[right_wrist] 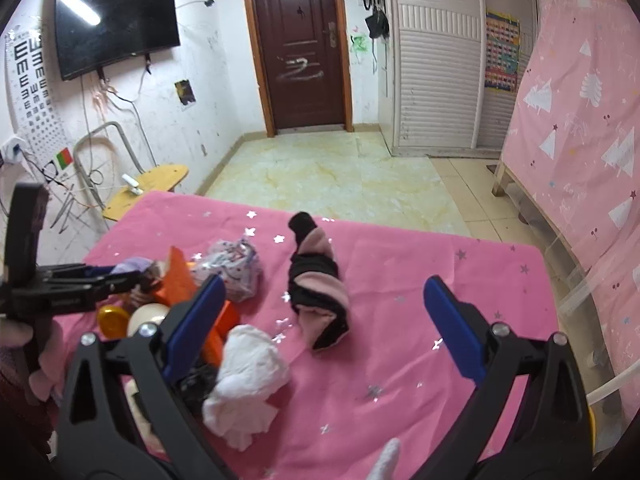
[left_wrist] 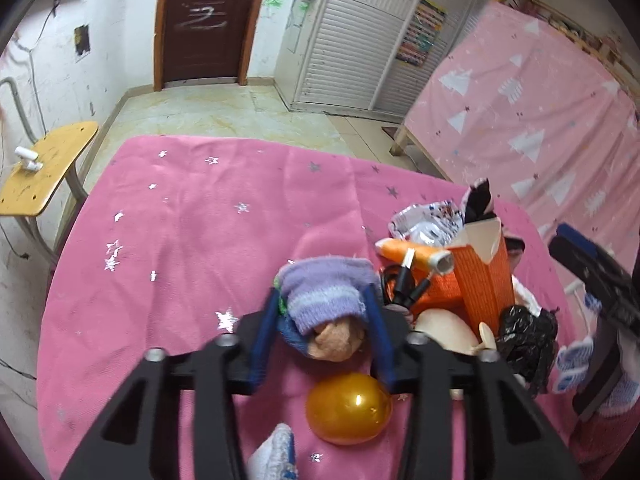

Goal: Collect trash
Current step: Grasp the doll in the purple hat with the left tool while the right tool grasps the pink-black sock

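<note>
On the pink star-print table cloth (left_wrist: 180,220) my left gripper (left_wrist: 323,292) is shut on a rolled lilac and blue sock (left_wrist: 320,300), its blue pads pressing both sides. To its right is a trash pile: an orange carton (left_wrist: 480,280), a crumpled wrapper (left_wrist: 428,224), a black bag (left_wrist: 524,336). A gold ball (left_wrist: 348,408) lies just below the sock. My right gripper (right_wrist: 324,320) stands open, low over the cloth. A pink and black sock (right_wrist: 318,288) lies just ahead between its fingers, untouched. A white crumpled tissue (right_wrist: 248,376) rests by its left finger.
A wooden chair (right_wrist: 148,188) stands off the table's far left corner. A bed with a pink sheet (right_wrist: 580,140) runs along the right. Tiled floor, a brown door (right_wrist: 300,48) and a white wardrobe (right_wrist: 436,80) lie beyond the table.
</note>
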`<action>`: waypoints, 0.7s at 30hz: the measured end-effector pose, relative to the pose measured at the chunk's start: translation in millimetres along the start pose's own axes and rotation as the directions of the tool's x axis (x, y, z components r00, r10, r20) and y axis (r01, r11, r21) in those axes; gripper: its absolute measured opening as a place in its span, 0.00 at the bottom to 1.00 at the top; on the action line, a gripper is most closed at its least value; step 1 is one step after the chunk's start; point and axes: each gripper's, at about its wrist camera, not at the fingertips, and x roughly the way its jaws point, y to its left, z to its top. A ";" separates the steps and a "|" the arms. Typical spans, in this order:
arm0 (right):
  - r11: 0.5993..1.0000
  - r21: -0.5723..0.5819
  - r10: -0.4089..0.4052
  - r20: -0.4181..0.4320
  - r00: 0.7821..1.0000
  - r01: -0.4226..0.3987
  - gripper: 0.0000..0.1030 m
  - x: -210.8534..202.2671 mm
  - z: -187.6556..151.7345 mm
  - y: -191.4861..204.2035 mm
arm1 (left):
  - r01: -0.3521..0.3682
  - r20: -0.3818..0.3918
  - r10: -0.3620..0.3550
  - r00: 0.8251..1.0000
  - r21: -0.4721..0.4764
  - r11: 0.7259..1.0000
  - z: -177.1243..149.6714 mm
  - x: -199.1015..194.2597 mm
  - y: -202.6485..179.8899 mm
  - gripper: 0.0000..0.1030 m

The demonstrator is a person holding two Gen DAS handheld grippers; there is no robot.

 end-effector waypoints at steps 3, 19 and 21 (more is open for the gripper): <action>1.000 0.003 0.000 -0.024 1.000 0.000 0.93 9.2 2.6 -2.4 | -0.032 0.051 0.031 0.998 0.023 0.999 -3.3 -8.3 -6.7 0.13; 0.999 0.007 0.044 -0.194 0.980 -0.043 0.47 62.8 3.8 0.8 | -0.091 0.218 0.087 0.972 0.007 0.996 -3.3 -67.1 -1.1 0.14; 0.996 0.028 0.093 -0.207 0.974 -0.089 0.35 67.1 1.4 -0.7 | -0.088 0.219 0.084 0.972 0.006 0.996 -4.2 -68.8 -1.6 0.14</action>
